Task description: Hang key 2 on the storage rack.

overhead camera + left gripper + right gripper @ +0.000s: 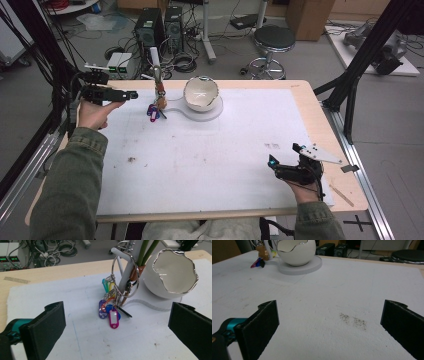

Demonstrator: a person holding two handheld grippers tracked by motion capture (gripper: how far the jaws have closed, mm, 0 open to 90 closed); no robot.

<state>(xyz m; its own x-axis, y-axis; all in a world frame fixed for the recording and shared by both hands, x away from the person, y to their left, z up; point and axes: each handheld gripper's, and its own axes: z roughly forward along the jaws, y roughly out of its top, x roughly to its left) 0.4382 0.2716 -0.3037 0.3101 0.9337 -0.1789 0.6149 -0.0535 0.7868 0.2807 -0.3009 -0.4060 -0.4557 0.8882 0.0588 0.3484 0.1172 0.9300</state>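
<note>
Jaws of the left gripper [116,327] stood wide open, holding nothing, aimed at the keys [111,311] just ahead. The keys hung on a stand [126,272] beside the white bowl [172,272]. Well apart, the right gripper [329,325] was open too, low over the mat [337,290].

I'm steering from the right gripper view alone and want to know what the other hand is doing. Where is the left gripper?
Observer: The left gripper is at the far left of the table, its jaws open, aimed at a bunch of key tags.
Operator: Are those tags lying loose?
Observer: No, they hang from metal rings looped round a white post.
Operator: Anything close to them?
Observer: A white bowl with a wavy rim stands just beside the post.
</note>
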